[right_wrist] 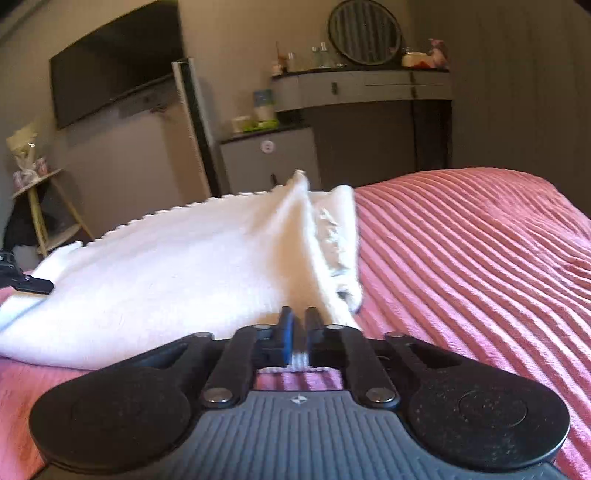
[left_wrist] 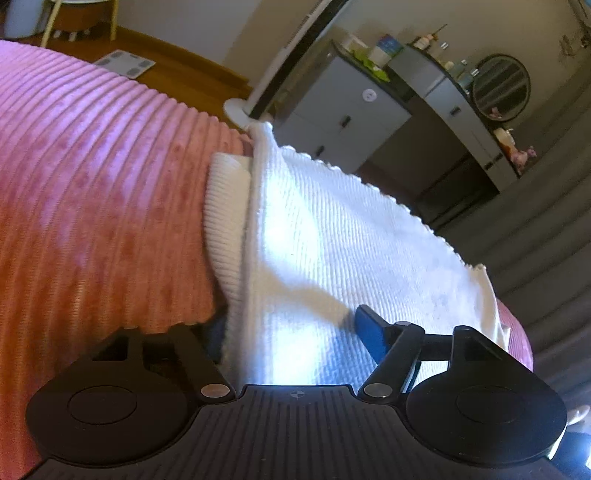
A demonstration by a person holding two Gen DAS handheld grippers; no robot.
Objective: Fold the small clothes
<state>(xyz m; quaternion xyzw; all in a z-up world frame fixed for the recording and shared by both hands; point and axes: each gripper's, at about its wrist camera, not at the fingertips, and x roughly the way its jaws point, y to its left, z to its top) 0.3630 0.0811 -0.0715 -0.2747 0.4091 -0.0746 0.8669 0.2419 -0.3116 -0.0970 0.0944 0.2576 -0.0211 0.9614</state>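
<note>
While the left claw (left_wrist: 295, 325) stood spread around the white garment (left_wrist: 332, 229) on the pink bed (left_wrist: 92, 166), nothing held that side, so it could slump. Across the bed, the right claw (right_wrist: 299, 328) pinched the garment's near edge, where a tug alone could drag the fold crooked.

Garment (right_wrist: 192, 258) spread on the bedspread (right_wrist: 461, 258), ribbed part (left_wrist: 225, 206) just left of it in the left wrist view, right gripper (right_wrist: 298, 332) at its near edge — cabinet (right_wrist: 269, 162) and dresser (right_wrist: 362, 88) behind the bed, mirror (right_wrist: 365, 32) on the dresser.
</note>
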